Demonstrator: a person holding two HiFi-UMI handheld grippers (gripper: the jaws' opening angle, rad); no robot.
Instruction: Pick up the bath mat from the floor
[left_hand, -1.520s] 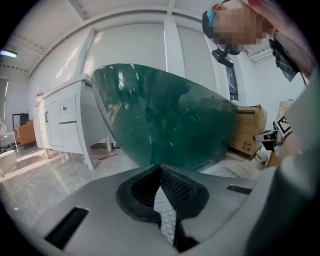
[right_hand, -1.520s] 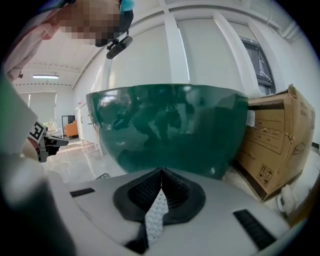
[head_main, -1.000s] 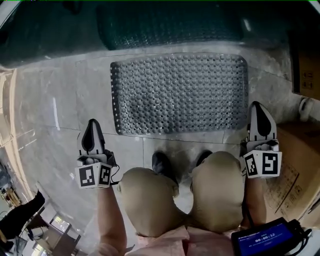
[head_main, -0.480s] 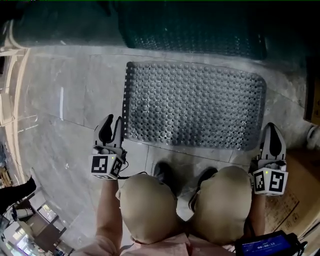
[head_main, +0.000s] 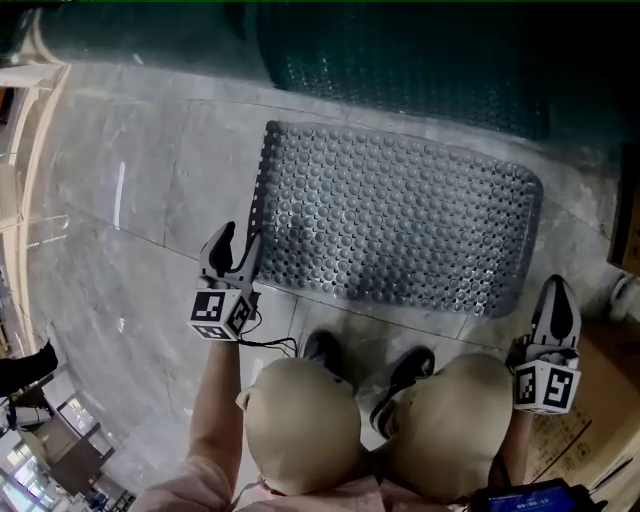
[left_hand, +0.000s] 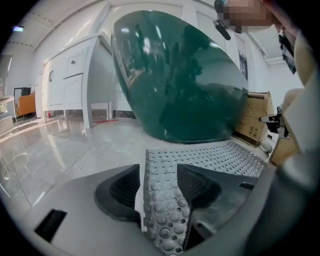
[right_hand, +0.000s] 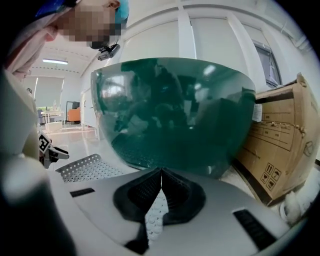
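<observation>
Left gripper (head_main: 238, 242) lower left: jaws just opened wide, straddling lower-left corner of bath mat (head_main: 400, 215), pads not pressing. Mat flat on floor (head_main: 130, 230), mid-frame, long axis left-right. Right gripper (head_main: 556, 288) lower right: jaws together, empty, beside lower-right corner. Left nearer.

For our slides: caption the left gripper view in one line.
Left gripper, jaws just opened, straddles the bath mat's edge before a green tub.

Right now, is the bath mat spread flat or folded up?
Spread flat. In the head view the bath mat lies full-length on the floor, with no fold or lifted edge showing.
</observation>
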